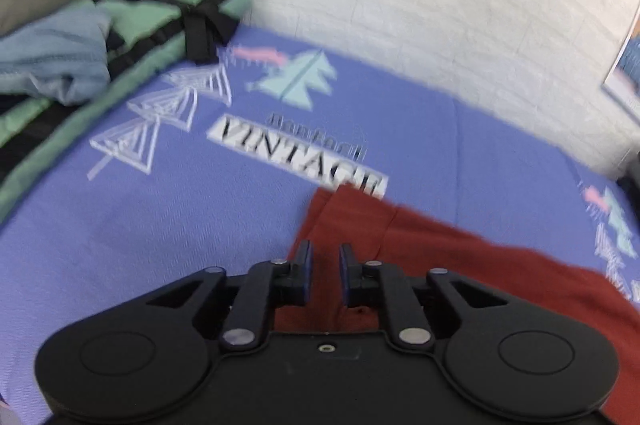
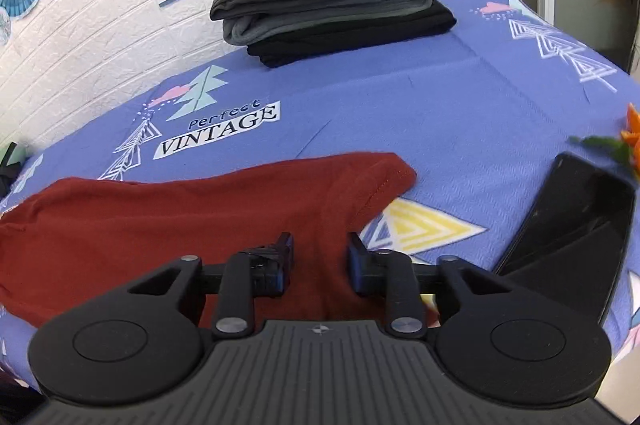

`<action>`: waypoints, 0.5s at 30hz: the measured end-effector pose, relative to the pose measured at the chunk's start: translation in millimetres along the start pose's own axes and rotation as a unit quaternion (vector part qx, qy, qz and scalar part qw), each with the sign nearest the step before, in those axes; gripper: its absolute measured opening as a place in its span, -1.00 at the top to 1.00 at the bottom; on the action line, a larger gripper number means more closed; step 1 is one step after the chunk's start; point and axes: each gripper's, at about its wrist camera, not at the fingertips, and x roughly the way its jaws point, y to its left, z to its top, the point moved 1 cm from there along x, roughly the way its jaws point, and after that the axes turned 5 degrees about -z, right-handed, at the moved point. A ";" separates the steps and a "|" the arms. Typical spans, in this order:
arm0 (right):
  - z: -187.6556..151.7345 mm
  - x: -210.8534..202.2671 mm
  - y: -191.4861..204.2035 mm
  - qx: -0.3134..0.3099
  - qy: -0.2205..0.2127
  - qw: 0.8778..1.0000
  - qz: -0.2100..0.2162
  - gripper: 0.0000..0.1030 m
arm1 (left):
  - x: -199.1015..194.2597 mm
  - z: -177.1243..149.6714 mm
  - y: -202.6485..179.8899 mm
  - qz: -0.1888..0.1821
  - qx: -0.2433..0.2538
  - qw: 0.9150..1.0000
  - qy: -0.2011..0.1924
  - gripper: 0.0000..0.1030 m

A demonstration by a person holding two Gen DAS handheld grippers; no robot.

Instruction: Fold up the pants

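Rust-red pants point(image 1: 440, 257) lie flat on the purple printed sheet point(image 1: 140, 217), reaching from the middle to the lower right of the left wrist view. My left gripper point(image 1: 325, 269) hovers over their left end, its blue-padded fingers a small gap apart, with red cloth showing behind the gap and nothing pinched. In the right wrist view the pants point(image 2: 180, 213) spread from the left edge to a rounded end near the middle. My right gripper point(image 2: 320, 257) sits above their near right part, its jaws apart and nothing between them.
A stack of folded grey and black clothes point(image 2: 340, 5) sits at the back of the sheet point(image 2: 440, 113) by the white brick wall. A black phone point(image 2: 572, 225) lies at the right, beside an orange flower point(image 2: 630, 133). A green-and-black bundle point(image 1: 160, 17) and a blue cloth point(image 1: 52, 57) are at the far left.
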 end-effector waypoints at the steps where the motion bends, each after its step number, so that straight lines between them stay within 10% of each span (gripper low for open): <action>1: -1.2 1.1 -1.3 0.007 -0.008 1.000 -0.003 0.15 | -7.5 1.6 -4.7 -0.004 0.003 1.000 -0.009 0.34; 3: -0.5 3.1 -1.3 0.032 -0.011 0.999 -0.003 0.17 | -20.3 4.4 -18.4 -0.020 0.014 1.000 -0.019 0.34; 5: 1.9 4.0 2.5 0.045 0.000 0.999 0.009 0.66 | -29.8 4.2 -36.2 -0.039 0.034 0.998 -0.024 0.23; 9: 13.5 -10.0 22.2 0.057 -0.024 0.997 0.042 0.70 | -34.4 -2.7 -70.6 -0.082 0.077 0.993 -0.024 -0.15; 15: 43.5 -34.2 94.1 0.005 -0.078 0.992 0.099 0.70 | -15.7 -24.2 -99.7 -0.165 0.057 0.985 0.012 -0.17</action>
